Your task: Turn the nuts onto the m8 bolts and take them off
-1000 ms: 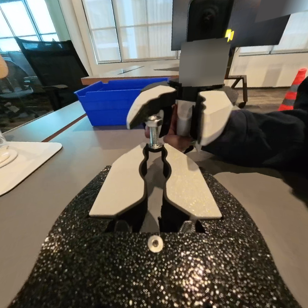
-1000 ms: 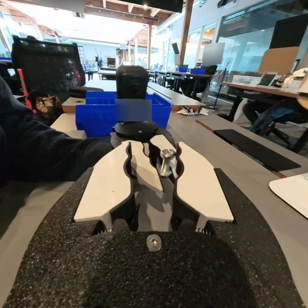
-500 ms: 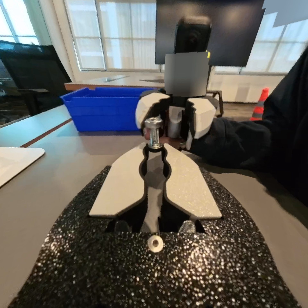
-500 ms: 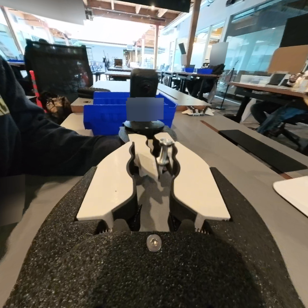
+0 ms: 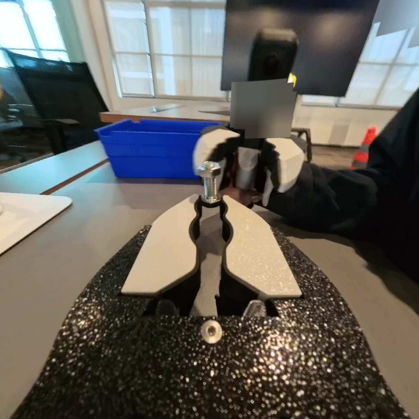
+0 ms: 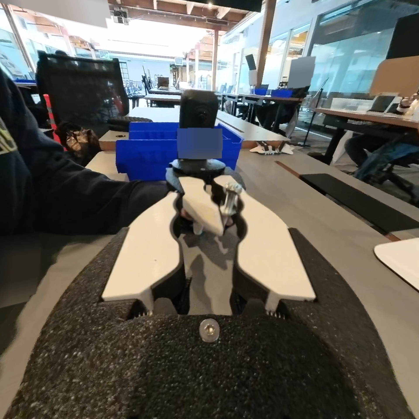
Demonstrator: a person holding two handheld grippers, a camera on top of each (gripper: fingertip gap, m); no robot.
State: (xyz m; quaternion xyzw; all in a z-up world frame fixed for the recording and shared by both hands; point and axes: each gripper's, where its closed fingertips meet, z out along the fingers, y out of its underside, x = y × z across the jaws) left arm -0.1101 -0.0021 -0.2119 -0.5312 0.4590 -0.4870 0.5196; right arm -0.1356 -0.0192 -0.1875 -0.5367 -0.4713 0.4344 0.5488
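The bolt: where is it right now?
In the left wrist view the bolt stands upright, head up, with the nut at its lower end pinched at the left claw tips, in front of the blue bin.

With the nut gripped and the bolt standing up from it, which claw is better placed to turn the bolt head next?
Probably the right claw. The left claw is shut on the nut, with the bolt upright above it. The right one is open, its finger just behind the bolt head.

Bright daylight pours through the windows point(image 5: 172, 49); wide-angle edges bend, backgrounds blur, soft shadows fall below.
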